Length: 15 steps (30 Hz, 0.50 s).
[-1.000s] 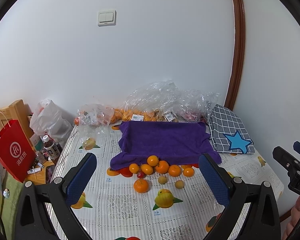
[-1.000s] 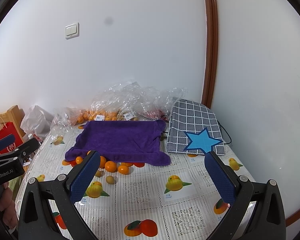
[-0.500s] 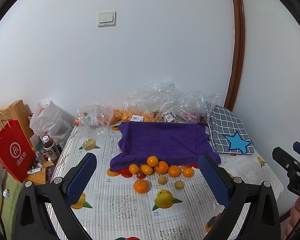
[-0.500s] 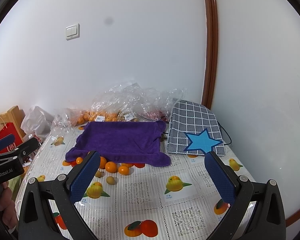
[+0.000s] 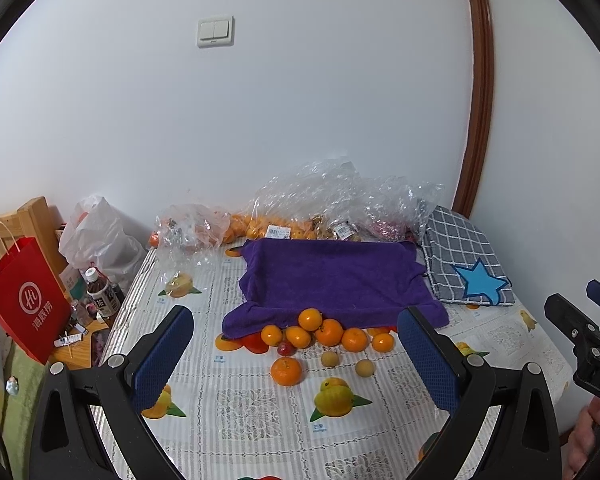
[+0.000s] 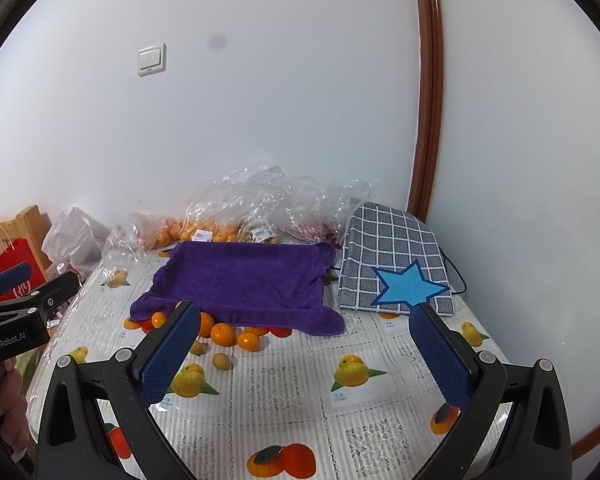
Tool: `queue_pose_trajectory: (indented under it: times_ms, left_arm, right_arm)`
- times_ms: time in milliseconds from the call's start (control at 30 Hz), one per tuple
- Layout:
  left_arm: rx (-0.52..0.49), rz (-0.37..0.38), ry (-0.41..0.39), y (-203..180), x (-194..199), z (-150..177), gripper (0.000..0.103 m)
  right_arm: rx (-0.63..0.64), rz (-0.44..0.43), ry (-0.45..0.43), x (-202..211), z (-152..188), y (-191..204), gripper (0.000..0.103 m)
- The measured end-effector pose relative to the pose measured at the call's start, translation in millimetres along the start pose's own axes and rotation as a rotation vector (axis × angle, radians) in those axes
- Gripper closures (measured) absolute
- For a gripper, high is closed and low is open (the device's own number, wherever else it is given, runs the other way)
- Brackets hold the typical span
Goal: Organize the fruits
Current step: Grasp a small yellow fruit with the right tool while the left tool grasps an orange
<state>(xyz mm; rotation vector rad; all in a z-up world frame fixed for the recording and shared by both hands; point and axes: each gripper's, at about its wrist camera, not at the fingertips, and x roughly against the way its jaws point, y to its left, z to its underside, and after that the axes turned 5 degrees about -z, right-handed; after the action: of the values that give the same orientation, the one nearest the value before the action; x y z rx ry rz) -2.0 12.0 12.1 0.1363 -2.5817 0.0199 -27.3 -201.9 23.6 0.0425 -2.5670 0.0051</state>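
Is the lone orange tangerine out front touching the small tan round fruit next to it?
Apart. In the left wrist view, the lone orange tangerine and the small tan round fruit have a clear strip of patterned tablecloth showing between them.

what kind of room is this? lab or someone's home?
Most likely a home, not a lab: a table in a room corner with a fruit-print tablecloth, a wall light switch, and a red shopping bag with drink bottles beside it. Loose oranges lie by a purple towel.
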Motion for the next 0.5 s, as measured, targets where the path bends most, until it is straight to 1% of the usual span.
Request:
queue_pose_trajectory:
  times_ms: [100, 267, 367, 433, 500]
  left_arm:
    - [0.013, -0.011, 0.020, 7.7, -14.6, 5.9, 0.000]
    - [0.027, -0.033, 0.072, 22.1, -46.0, 21.1, 0.001]
    - [0.033, -0.050, 0.105, 31.4, -64.7, 32.5, 0.006]
    - [0.039, -0.061, 0.130, 39.1, -77.6, 41.1, 0.009]
    - [0.046, -0.066, 0.158, 47.9, -90.8, 49.1, 0.013]
  right_arm:
    - [0.012, -0.014, 0.008, -13.1, 6.8, 0.4, 0.000]
    - [0.013, -0.041, 0.076, -53.3, 24.9, 6.0, 0.000]
    - [0.025, -0.064, 0.136, -82.4, 39.4, 14.7, 0.001]
    - [0.026, -0.093, 0.180, -99.7, 50.5, 20.6, 0.008]
    - [0.028, -0.127, 0.220, -119.1, 62.2, 28.1, 0.012]
